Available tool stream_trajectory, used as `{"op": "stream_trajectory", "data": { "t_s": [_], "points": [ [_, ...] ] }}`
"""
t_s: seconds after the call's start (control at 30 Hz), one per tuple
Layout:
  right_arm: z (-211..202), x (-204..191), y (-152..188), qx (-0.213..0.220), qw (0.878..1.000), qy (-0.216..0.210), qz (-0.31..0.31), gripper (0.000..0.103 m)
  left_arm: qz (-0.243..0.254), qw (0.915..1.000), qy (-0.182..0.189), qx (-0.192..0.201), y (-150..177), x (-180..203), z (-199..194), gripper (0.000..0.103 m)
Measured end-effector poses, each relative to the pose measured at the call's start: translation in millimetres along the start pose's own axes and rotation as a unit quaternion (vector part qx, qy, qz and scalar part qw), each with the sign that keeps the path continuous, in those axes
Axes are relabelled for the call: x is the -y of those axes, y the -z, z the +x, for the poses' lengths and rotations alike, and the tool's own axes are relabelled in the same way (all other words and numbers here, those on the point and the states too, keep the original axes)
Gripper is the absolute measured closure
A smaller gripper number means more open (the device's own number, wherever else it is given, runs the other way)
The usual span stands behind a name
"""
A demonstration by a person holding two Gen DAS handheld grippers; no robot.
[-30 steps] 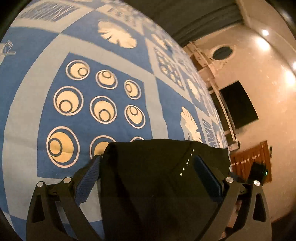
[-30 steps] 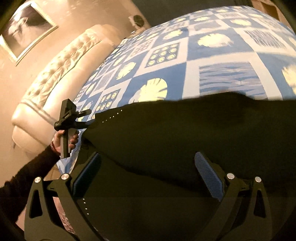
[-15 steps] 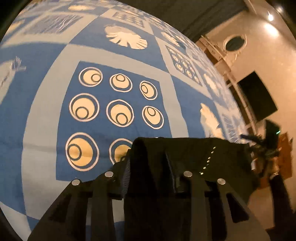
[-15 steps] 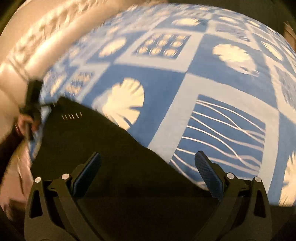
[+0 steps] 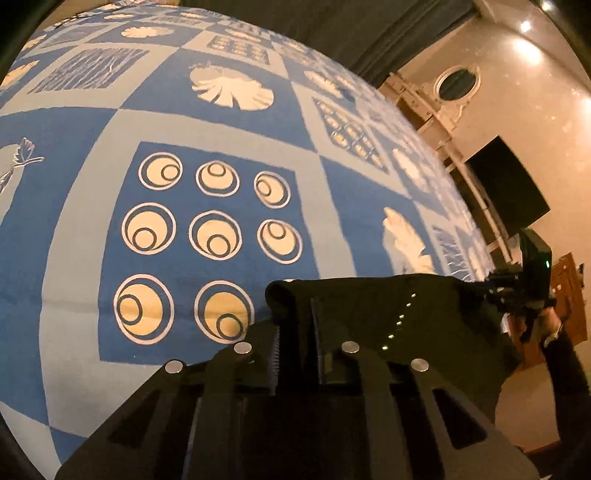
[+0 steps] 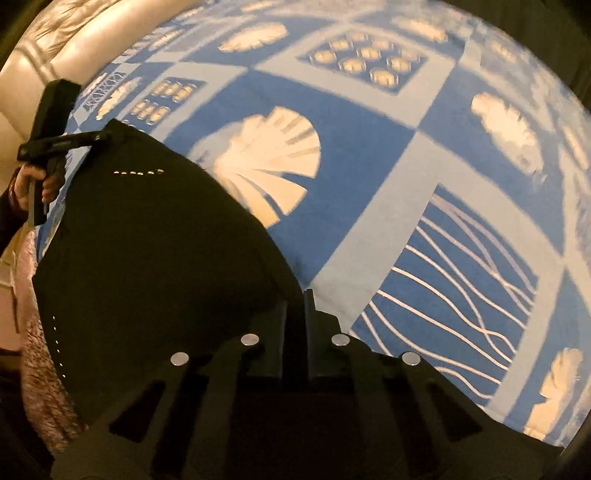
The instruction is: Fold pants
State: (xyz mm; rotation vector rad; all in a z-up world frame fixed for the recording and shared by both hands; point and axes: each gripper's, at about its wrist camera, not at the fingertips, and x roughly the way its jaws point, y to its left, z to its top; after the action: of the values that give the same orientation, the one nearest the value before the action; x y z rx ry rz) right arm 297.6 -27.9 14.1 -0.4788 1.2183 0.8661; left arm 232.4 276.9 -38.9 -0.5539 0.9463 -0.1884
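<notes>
The black pants point(image 5: 369, 306) lie on a blue and white patterned bedspread point(image 5: 110, 129). My left gripper point(image 5: 295, 325) is shut on one corner of the pants, with a fold of cloth bunched between its fingers. My right gripper point(image 6: 297, 317) is shut on the opposite corner of the pants point(image 6: 147, 258). Each gripper also shows in the other's view, the right one point(image 5: 517, 291) and the left one point(image 6: 107, 134), both at the cloth's edge. A row of small pale studs marks the fabric.
A cream tufted headboard point(image 6: 55, 33) stands at the bed's far left. A dark screen point(image 5: 506, 192) hangs on the beige wall beyond the bed's right side. The bedspread point(image 6: 406, 110) stretches ahead of both grippers.
Both grippers were open a second ago. The left one shut on its corner first, then the right one swung to the other corner and shut on it.
</notes>
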Motion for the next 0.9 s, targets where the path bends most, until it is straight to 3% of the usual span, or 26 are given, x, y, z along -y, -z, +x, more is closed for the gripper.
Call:
{"op": "stream_trajectory", "data": {
  "t_s": [0.27,0.47,0.73,0.9],
  "points": [
    [-78,-52,61,0.124,0.991,0.049,-0.009,0.096,0.027,0.9962,0.066,0.051,19,33,-53,0.092],
    [-104,-110,124,0.176,0.982,0.067,-0.001,0.096,0.043,0.9930,0.094,0.057,60,58,-89,0.092],
    [-80,-163,205,0.165,0.982,0.092,0.003,0.092,0.016,0.9924,0.103,0.066,146,58,-131,0.090],
    [-53,-177,234,0.127,0.988,0.085,0.010,0.081,-0.033,0.9968,0.070,0.022,207,43,-131,0.077]
  ]
}}
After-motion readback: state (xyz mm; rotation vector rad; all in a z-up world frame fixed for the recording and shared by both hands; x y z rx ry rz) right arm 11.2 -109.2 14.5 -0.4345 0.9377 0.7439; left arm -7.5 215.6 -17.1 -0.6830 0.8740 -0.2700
